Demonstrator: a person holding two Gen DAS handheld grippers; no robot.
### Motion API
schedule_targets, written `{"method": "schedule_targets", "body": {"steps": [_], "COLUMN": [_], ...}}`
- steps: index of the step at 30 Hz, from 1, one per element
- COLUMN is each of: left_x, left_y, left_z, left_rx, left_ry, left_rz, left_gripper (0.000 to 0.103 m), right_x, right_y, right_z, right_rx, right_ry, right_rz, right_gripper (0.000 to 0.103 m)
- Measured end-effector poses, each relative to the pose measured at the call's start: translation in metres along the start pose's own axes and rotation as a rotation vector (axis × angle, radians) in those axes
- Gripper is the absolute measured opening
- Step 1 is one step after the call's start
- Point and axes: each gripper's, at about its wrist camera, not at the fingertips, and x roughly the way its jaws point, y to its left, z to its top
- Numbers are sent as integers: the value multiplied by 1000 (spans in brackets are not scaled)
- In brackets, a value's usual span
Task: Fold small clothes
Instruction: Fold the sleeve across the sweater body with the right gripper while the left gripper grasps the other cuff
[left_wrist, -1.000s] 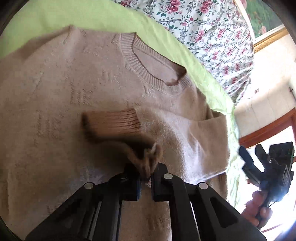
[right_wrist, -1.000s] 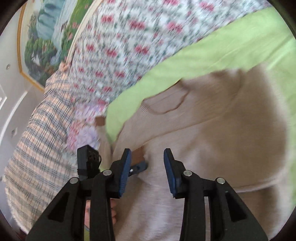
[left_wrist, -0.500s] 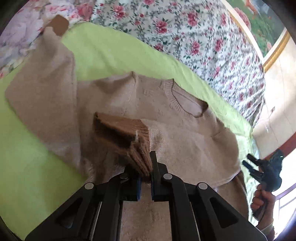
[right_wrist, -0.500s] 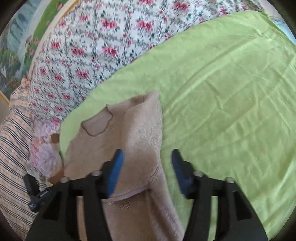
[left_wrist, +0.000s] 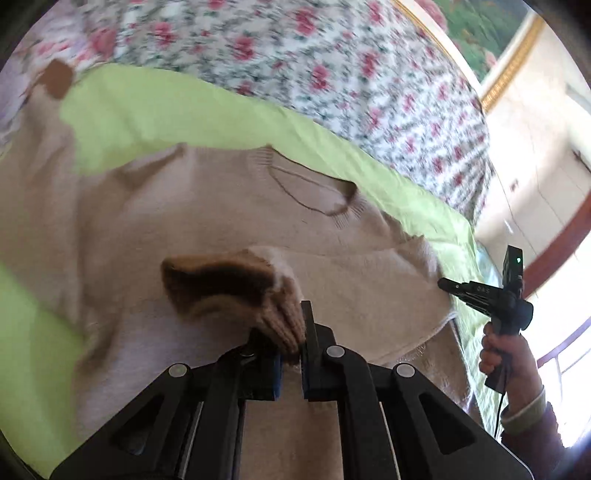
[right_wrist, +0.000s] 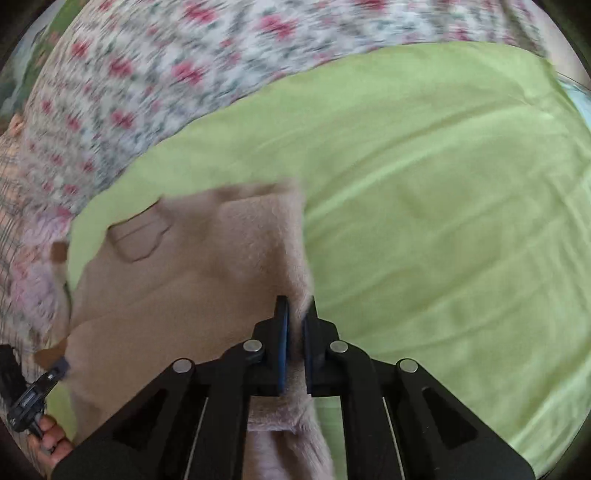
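Note:
A beige knitted sweater (left_wrist: 221, 206) lies front up on a green sheet (left_wrist: 147, 110), neckline (left_wrist: 314, 192) toward the far side. My left gripper (left_wrist: 291, 332) is shut on the ribbed cuff (left_wrist: 280, 317) of one sleeve, held just above the sweater's body. In the right wrist view my right gripper (right_wrist: 295, 314) is shut on the right side edge of the sweater (right_wrist: 192, 280), with fabric pinched between the blue pads. That right gripper (left_wrist: 443, 284) also shows at the sweater's right edge, held by a hand (left_wrist: 506, 350). The left gripper (right_wrist: 61, 367) appears at the lower left.
The other sleeve runs off to the far left and ends in a brown cuff (left_wrist: 55, 83). A floral cover (left_wrist: 314, 66) lies beyond the sheet, and a checked cloth (right_wrist: 11, 184) at the left. Bare green sheet (right_wrist: 443, 221) spreads to the right of the sweater.
The right gripper came down with open jaws over the sweater's right edge and shut on it. The left gripper drew back and up with the cuff, showing more of the sweater.

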Motion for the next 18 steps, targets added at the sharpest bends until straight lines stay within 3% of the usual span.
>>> {"method": "schedule_targets", "body": {"steps": [2, 4, 5, 6, 8, 9, 10, 13, 14, 15, 16, 18], "left_x": [13, 25, 26, 24, 23, 23, 25, 32, 35, 38, 38, 29], "left_y": [-1, 6, 10, 15, 23, 28, 34, 37, 35, 29, 23, 7], "left_z": [-4, -8, -10, -12, -12, -11, -9, -4, -3, -3, -1, 1], "left_rx": [20, -2, -16, -39, -65, -87, -116, -123, -102, -71, -44, 42], "left_ry": [31, 92, 102, 102, 101, 106, 110, 104, 103, 116, 114, 35], "left_rz": [37, 37, 29, 21, 17, 11, 9, 0, 5, 8, 29, 80], "left_gripper": [6, 7, 7, 9, 18, 32, 41, 33, 23, 3, 4, 4], "right_x": [9, 2, -2, -6, -10, -9, -5, 28, 41, 52, 54, 46], "right_y": [-6, -1, 2, 6, 14, 20, 21, 28, 27, 27, 25, 18], "right_z": [-7, -8, -8, -6, 0, 4, 8, 23, 25, 29, 34, 43], "right_rx": [9, -4, -14, -22, -41, -64, -80, -101, -110, -113, -101, -77], "right_ry": [49, 20, 5, -13, -68, -97, -104, -43, 4, 36, 32, -36], "right_rz": [12, 21, 26, 41, 62, 39, 20, -27, -51, -69, -81, -91], "right_gripper": [5, 6, 14, 23, 81, 85, 85, 85, 62, 29, 8, 8]}}
